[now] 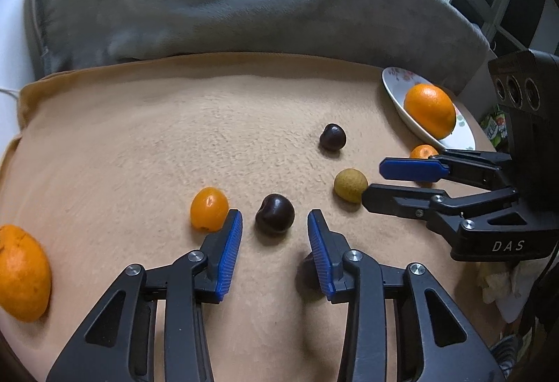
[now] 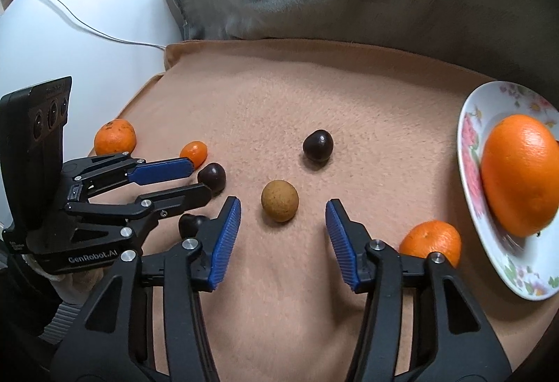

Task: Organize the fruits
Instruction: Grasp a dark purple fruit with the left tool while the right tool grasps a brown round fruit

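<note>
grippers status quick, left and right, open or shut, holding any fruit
left gripper: open, holding nothing; a dark cherry sits between its pads, untouched.
right gripper: open, holding nothing; the tan round fruit lies between its pads, untouched.

Right gripper (image 2: pixel 283 224) stands over the tan blanket (image 2: pixel 349 109), jaws apart, with a round yellow-brown fruit (image 2: pixel 280 201) just ahead between the blue pads (image 2: pixel 225 238), untouched. A dark fruit (image 2: pixel 317 145) lies farther toward the blanket's far edge. At the right edge, a floral plate (image 2: pixel 470 151) carries a large orange (image 2: pixel 520 172); a mandarin (image 2: pixel 431 240) sits just beside its rim. The left gripper (image 2: pixel 197 177) reaches in from the left edge, jaws flanking another dark fruit (image 2: pixel 212 176).
</note>
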`<state>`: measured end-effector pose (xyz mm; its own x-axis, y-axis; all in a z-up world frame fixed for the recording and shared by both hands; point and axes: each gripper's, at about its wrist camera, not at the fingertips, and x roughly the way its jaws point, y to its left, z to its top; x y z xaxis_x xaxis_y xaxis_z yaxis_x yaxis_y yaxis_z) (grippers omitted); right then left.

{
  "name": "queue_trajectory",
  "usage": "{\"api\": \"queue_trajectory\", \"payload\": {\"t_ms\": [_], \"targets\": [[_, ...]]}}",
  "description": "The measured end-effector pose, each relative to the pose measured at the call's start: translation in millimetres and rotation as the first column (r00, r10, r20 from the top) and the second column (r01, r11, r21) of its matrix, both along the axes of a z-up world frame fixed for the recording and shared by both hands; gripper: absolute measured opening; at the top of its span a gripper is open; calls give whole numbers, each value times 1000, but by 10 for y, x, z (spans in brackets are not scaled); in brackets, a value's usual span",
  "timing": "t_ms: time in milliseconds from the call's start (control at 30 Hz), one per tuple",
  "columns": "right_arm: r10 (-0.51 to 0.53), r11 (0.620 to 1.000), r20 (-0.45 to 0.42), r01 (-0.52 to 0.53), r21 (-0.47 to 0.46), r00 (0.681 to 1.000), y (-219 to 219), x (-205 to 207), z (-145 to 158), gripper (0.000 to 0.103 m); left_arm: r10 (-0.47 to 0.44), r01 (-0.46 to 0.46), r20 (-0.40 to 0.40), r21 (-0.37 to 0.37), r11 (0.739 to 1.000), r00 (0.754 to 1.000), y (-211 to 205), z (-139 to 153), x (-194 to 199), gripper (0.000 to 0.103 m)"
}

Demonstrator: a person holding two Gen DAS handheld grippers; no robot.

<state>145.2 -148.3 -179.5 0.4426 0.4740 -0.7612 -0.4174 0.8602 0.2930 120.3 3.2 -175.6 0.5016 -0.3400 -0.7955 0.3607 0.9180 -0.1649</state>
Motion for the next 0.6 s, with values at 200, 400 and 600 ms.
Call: {"api": "queue_trajectory", "payload": {"t_ms": [200,400,600], "targets": [[12,1000,-18,-12,1,1000,37,93,-63,44,-8,8,-4,20,1000,1000,-45,-60,78,35],[27,1000,-19,-27,-16,999,77,136,-83,39,-18,18,2,65,998,1000,-101,-94,127,29],[33,999,-22,-34,-36,999,104,182,-111,31,-35,33,18,90,995,999,-113,-68,112,22]]}}
